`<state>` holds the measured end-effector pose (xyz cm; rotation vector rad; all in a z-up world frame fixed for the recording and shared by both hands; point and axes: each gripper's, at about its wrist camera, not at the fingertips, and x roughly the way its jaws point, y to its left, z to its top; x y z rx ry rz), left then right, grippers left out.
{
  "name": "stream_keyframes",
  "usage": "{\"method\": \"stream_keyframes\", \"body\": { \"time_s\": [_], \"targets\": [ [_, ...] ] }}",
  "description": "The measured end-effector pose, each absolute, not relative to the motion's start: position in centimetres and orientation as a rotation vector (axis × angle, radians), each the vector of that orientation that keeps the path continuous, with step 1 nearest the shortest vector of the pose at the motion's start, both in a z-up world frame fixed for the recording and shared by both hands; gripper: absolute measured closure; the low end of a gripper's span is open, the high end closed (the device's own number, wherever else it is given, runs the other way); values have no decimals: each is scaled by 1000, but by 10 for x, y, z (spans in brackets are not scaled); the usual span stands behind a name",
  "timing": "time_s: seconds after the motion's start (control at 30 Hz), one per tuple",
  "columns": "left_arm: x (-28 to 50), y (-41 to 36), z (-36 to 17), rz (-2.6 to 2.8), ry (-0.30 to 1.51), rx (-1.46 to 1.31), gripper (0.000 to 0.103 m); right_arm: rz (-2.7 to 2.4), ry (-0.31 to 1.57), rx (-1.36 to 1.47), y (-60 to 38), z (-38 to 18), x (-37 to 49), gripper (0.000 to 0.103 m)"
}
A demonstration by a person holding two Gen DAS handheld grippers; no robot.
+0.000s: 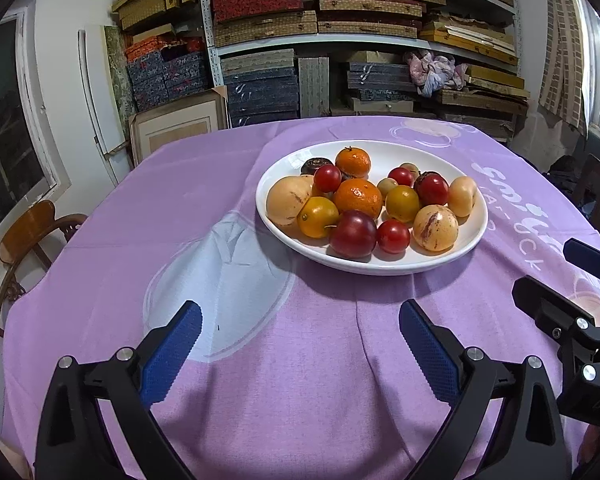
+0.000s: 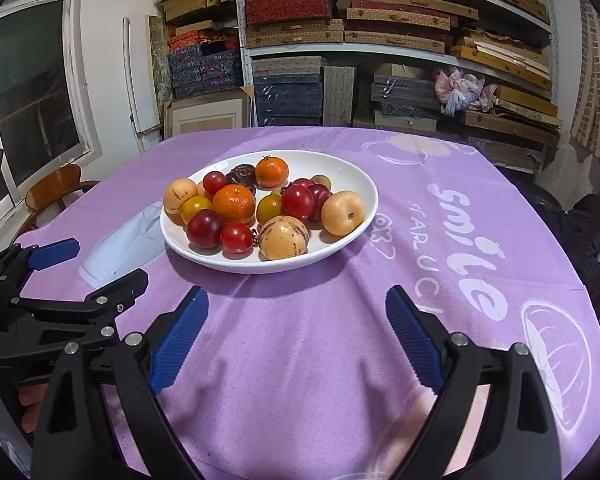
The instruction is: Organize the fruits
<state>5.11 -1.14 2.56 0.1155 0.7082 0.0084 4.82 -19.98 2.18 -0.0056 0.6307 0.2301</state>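
Note:
A white plate (image 1: pixel 474 236) (image 2: pixel 364 188) on the purple tablecloth holds several fruits: two oranges (image 1: pixel 358 197) (image 2: pixel 234 203), red tomatoes (image 1: pixel 393 236) (image 2: pixel 236 237), yellow tomatoes (image 1: pixel 317 217) (image 2: pixel 269 207), a dark red plum (image 1: pixel 353 233) (image 2: pixel 205 228), pale striped melons (image 1: pixel 435 227) (image 2: pixel 283 237) and a dark fruit (image 1: pixel 315 165) (image 2: pixel 242 174). My left gripper (image 1: pixel 300 326) is open and empty, above the cloth short of the plate. My right gripper (image 2: pixel 296 310) is open and empty, also short of the plate. Each gripper shows at the edge of the other's view, the right (image 1: pixel 572 280) and the left (image 2: pixel 88 268).
The purple tablecloth (image 1: pixel 260 380) (image 2: pixel 300 360) covers a round table with white "smile" print on its right side. A wooden chair (image 1: pixel 28 240) (image 2: pixel 56 192) stands at the left edge. Shelves of stacked boxes (image 1: pixel 340 40) (image 2: pixel 360 40) fill the back wall.

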Motion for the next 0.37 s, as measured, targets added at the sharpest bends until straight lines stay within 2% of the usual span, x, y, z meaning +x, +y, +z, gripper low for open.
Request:
{"method": "stream_keyframes", "body": {
  "time_s": [0.37],
  "targets": [
    [52, -7, 25, 19, 723, 91, 4, 218, 630, 2, -204, 21, 49, 14]
  ]
}}
